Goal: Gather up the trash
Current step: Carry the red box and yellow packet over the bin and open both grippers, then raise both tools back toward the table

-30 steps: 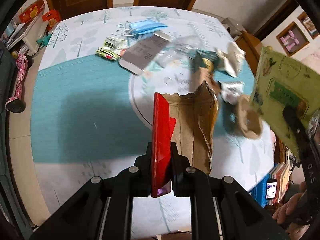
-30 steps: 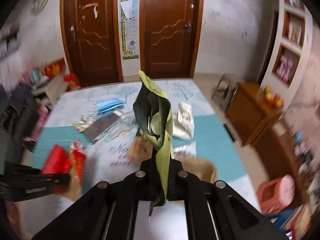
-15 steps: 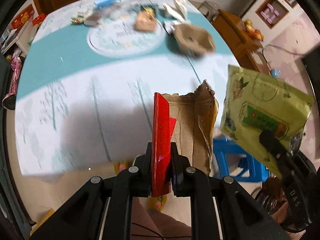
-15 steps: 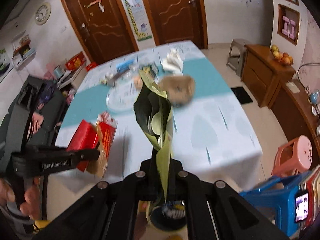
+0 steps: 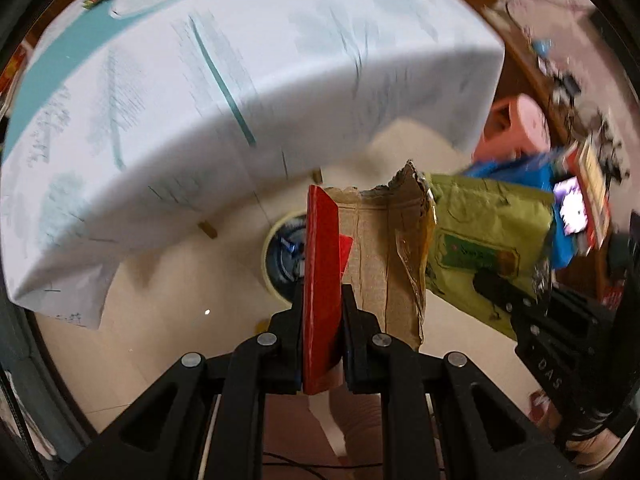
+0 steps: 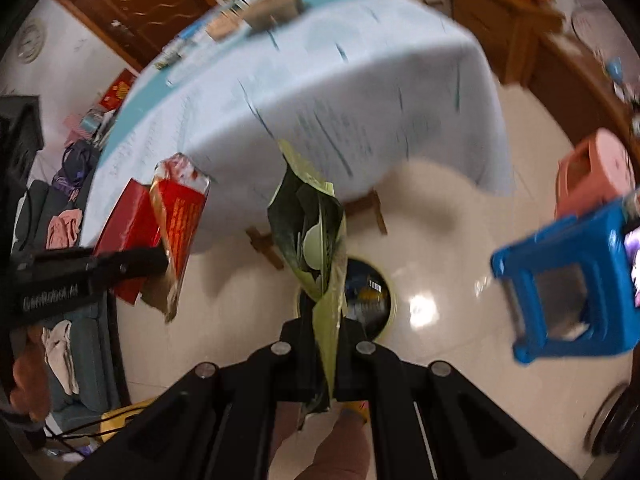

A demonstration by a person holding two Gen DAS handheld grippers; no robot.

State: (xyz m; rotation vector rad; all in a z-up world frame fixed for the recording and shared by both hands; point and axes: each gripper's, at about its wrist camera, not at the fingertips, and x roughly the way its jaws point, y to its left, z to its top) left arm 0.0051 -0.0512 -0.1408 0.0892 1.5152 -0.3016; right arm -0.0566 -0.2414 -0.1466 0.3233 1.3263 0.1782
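Note:
My left gripper [image 5: 322, 312] is shut on a torn red cardboard package [image 5: 320, 276] with a brown inner side [image 5: 380, 264]; it also shows in the right wrist view [image 6: 176, 216]. My right gripper [image 6: 324, 332] is shut on an opened green foil bag [image 6: 316, 240], which also shows in the left wrist view [image 5: 488, 248]. Both are held above the floor over a round waste bin [image 5: 280, 256] with a pale rim and a dark inside, seen right behind the green bag in the right wrist view [image 6: 372, 296].
The table [image 5: 240, 80] with a pale blue cloth hangs over the floor just beyond the bin; more trash [image 6: 272, 4] lies at its far end. A blue plastic stool [image 6: 560, 280] and a pink stool [image 6: 592, 176] stand to the right. Wooden table legs [image 6: 264, 244] are near the bin.
Both grippers have swung back from the table and tilted down toward the floor with their trash still held. The waste bin has come into view beneath them.

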